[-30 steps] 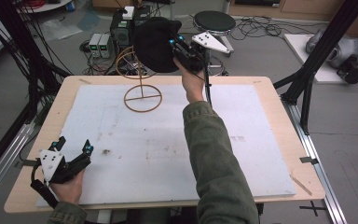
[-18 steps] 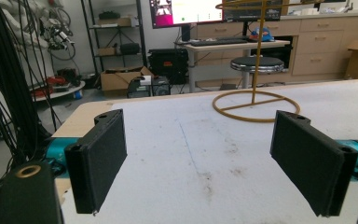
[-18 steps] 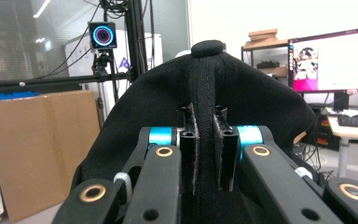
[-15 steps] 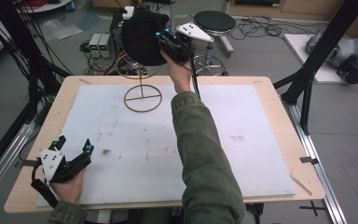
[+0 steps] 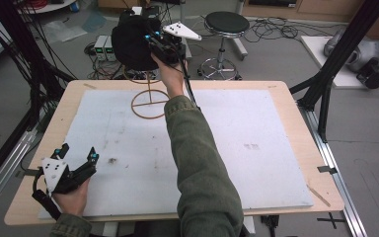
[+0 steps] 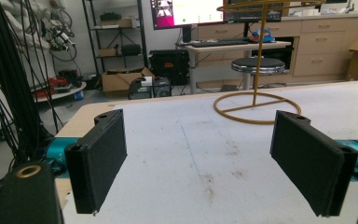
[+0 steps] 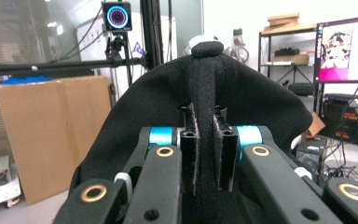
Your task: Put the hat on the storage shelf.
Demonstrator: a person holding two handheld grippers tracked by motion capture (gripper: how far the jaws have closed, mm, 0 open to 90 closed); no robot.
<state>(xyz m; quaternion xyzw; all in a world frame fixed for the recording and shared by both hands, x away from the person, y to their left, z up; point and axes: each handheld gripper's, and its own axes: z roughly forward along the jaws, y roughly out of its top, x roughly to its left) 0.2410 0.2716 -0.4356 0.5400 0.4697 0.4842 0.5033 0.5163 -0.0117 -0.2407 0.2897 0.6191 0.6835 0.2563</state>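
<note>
We are holding a black cap (image 5: 133, 42) in the right claw (image 5: 154, 47), raised past the far edge of the table (image 5: 286, 106), above and just beyond the top of the gold wire stand (image 5: 149, 101). The jaws are pinched together on a fold of the cap's fabric; in the right gripper view the cap (image 7: 200, 116) is bulging up and around both jaws, with its top button straight above them.

The step in hand, as we judge it, is hanging the cap on the stand. To do it well, we are thinking of these moves:

1. Bringing the cap's hollow side directly over the stand's top ring, which is sitting just below the claw and partly hidden by the cap.
2. Lowering straight down so the crown settles on the ring, not on 1 edge.
3. Parting the jaws only once the cap is resting on the ring, then pulling back without snagging cloth.

The stand looks light, so a sideways nudge could tip it.

The left claw (image 5: 76, 160) is resting low at the near left corner of the table, its jaws (image 6: 98, 163) wide apart on nothing, with the stand (image 6: 257, 100) well ahead and to its right.

We are finding no readable brand or writing on the cap; the monitor text behind is too blurred.
</note>
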